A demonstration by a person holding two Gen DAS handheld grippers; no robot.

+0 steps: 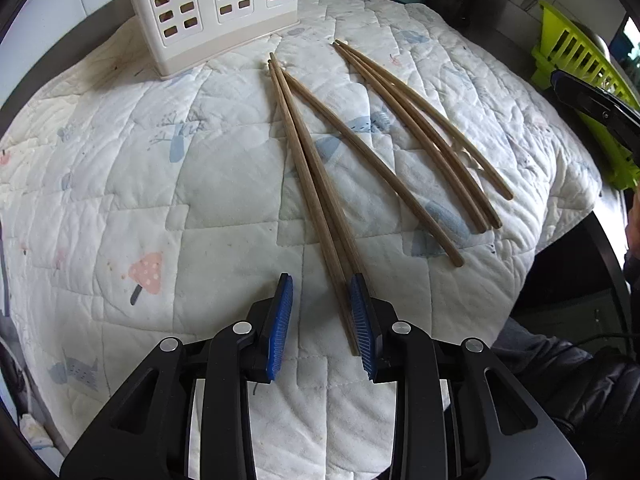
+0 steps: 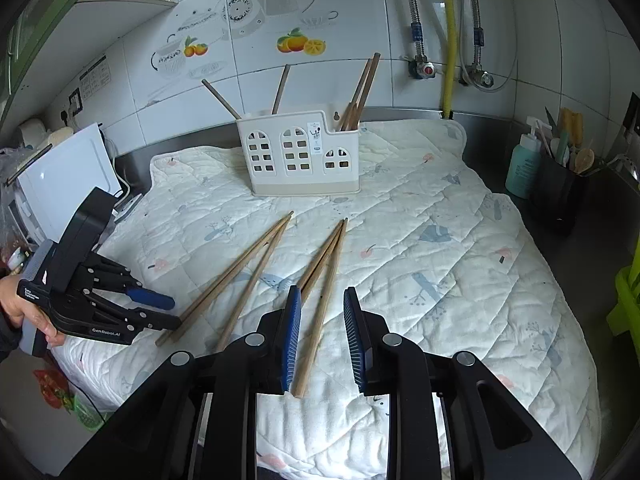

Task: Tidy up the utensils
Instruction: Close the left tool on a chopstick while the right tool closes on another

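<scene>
My left claw [image 1: 322,320] is open, with two chopsticks [image 1: 316,184] by its right pad. My right claw [image 2: 322,336] is open over another chopstick [image 2: 320,312]. The holder [image 2: 298,152] stands far ahead.

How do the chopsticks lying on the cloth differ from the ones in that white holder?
The loose chopsticks lie flat on the quilted cloth; the stored chopsticks stand leaning in the white holder.
The loose ones show full length; the stored ones show only their upper parts.
The loose ones form two fanned groups near the grippers; the stored ones are spread across compartments.
Both look like the same brown wood.
</scene>
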